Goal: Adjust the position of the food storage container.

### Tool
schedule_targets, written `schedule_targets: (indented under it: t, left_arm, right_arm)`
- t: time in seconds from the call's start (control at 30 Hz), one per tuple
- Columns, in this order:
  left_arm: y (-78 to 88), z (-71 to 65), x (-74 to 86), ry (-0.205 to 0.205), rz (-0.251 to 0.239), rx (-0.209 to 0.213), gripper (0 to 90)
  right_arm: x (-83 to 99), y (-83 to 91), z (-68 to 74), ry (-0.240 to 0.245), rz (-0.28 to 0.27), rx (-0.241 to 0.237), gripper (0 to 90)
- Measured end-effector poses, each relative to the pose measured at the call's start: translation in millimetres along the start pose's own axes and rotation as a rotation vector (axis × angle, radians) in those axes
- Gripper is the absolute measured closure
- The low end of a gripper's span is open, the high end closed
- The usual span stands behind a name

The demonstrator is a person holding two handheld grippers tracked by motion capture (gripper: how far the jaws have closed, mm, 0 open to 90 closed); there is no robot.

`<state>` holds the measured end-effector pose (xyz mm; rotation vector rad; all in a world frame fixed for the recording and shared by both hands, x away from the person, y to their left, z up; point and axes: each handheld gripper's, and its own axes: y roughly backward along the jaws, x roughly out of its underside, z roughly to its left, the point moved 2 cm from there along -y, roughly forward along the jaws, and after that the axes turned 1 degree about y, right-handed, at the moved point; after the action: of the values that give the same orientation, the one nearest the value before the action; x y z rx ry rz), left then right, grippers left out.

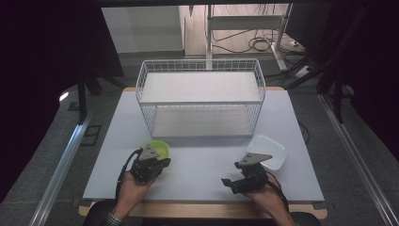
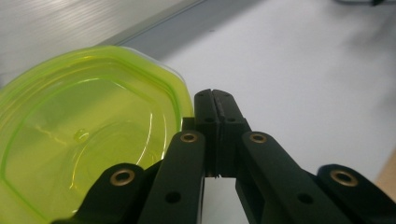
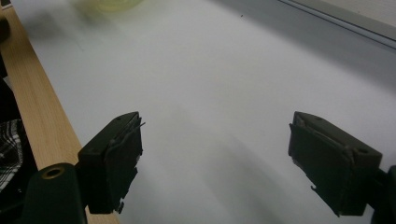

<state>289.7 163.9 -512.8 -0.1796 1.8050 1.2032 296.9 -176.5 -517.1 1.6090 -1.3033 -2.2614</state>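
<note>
A translucent lime-green bowl point(image 1: 159, 149) stands on the white table in front of the wire rack. In the left gripper view the bowl point(image 2: 84, 135) lies just left of the jaws. My left gripper point(image 1: 162, 162) point(image 2: 215, 98) is shut, its jaws pressed together with nothing between them, their tips beside the bowl's rim. A white square dish point(image 1: 269, 150) stands at the right. My right gripper point(image 1: 229, 182) point(image 3: 215, 154) hovers in front of the dish and points left across the table. Its jaws stand wide open over bare tabletop. A blurred patch of the green bowl point(image 3: 114, 3) shows far ahead of it.
A white wire rack point(image 1: 200, 101) with two shelves stands at the back middle of the table point(image 1: 202, 165). The table's wooden front edge point(image 3: 32, 88) runs close by my right gripper. Cables and metal legs lie on the floor behind the table.
</note>
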Motion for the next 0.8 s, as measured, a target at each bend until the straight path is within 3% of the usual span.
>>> schedule_targets:
  t: [0.2, 0.4, 0.57, 0.67, 0.8]
  left_arm:
    - [3.3, 13.0, 1.7, 0.028, -0.008, -0.021, 89.9]
    - [3.6, 3.2, -0.8, 0.001, -0.039, 0.01, 89.6]
    - [0.6, -7.0, -2.2, -0.027, -0.047, 0.041, 88.8]
    - [-2.7, -11.5, -2.2, -0.037, -0.042, 0.058, 87.9]
    - [-7.1, -16.3, -1.6, -0.054, -0.035, 0.071, 86.8]
  right_arm:
    - [-0.6, 0.7, 0.1, -0.006, -0.004, -0.002, 19.5]
    - [-5.1, 7.3, 0.7, -0.037, -0.038, 0.002, 27.1]
    - [-11.7, 21.6, -1.7, -0.034, -0.071, 0.033, 46.9]
    - [-14.8, 33.1, -6.4, -0.023, -0.081, 0.079, 58.9]
    - [-14.5, 49.3, -19.3, -0.045, -0.083, 0.16, 75.0]
